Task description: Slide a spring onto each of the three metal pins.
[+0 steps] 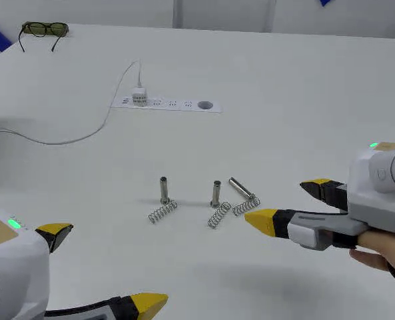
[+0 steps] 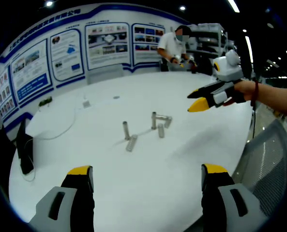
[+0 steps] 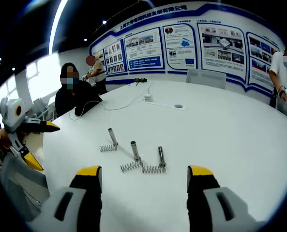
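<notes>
Table (image 1: 304, 87): a white top that carries all the work pieces.
Left pin (image 1: 164, 190): stands upright near the table's middle.
Middle pin (image 1: 216, 193): also upright, just right of the left pin.
Right pin (image 1: 242, 189): looks to us to lie on its side, slanting from far left to near right, close beside the middle pin.
Left spring (image 1: 162, 212): lies flat at the near side of the left pin's foot, not on the pin.
Middle spring (image 1: 219, 215): flat on the table at the near side of the middle pin.
Right spring (image 1: 246, 206): flat by the near end of the right pin; we cannot tell whether they touch.
Left gripper (image 1: 102, 267): at the near left, well apart from the pins, with its jaws spread wide and empty.
Right gripper (image 1: 289, 200): held by a hand (image 1: 384, 250) on the right. Its yellow tips point left toward the right spring, near it but apart. We see its jaws wide and empty.
Power strip (image 1: 167, 103): far beyond the pins, with a white plug (image 1: 139, 97) whose cable (image 1: 84, 137) runs left.
Glasses (image 1: 44, 29): at the far left corner.
</notes>
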{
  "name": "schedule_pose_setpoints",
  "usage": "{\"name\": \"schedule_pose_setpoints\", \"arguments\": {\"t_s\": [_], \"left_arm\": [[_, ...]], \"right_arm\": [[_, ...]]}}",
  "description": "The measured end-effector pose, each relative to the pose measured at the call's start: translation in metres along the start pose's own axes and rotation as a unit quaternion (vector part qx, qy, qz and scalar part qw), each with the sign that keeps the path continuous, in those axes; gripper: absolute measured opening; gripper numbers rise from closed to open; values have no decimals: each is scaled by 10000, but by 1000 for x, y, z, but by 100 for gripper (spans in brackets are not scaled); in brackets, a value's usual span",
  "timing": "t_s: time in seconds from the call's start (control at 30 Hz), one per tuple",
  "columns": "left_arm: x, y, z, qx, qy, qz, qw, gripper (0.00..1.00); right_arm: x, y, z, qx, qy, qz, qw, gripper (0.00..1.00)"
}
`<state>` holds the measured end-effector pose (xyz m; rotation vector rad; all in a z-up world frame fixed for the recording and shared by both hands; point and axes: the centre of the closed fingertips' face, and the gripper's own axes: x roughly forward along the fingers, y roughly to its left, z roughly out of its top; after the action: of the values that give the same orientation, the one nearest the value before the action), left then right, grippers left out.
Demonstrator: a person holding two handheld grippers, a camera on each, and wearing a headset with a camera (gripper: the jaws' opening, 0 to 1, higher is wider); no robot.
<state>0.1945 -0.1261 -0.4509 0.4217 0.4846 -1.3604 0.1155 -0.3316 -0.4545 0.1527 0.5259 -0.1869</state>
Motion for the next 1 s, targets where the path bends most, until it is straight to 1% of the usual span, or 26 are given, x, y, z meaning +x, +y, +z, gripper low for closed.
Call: {"name": "schedule_pose_setpoints", "arguments": {"t_s": [0.1, 0.23, 0.53, 0.73, 0.87, 1.0], "left_arm": [[1, 1, -1, 17, 23, -5, 10000, 94], [3, 1, -2, 17, 31, -17, 10000, 94], [7, 2, -5, 18, 63, -22, 10000, 93], [10, 2, -7, 47, 94, -28, 9999, 93], [12, 1, -7, 49, 97, -40, 9999, 93], [14, 2, -7, 46, 101, -55, 9999, 92]], "right_arm": [[6, -6, 2, -8, -10, -55, 10000, 69], [15, -14, 3, -10, -10, -102, 9999, 67], [36, -21, 2, -111, 32, -83, 9999, 61], [50, -24, 2, -102, 72, -50, 9999, 56], [58, -27, 3, -129, 56, -32, 9999, 51], [66, -27, 3, -84, 49, -16, 10000, 49]]}}
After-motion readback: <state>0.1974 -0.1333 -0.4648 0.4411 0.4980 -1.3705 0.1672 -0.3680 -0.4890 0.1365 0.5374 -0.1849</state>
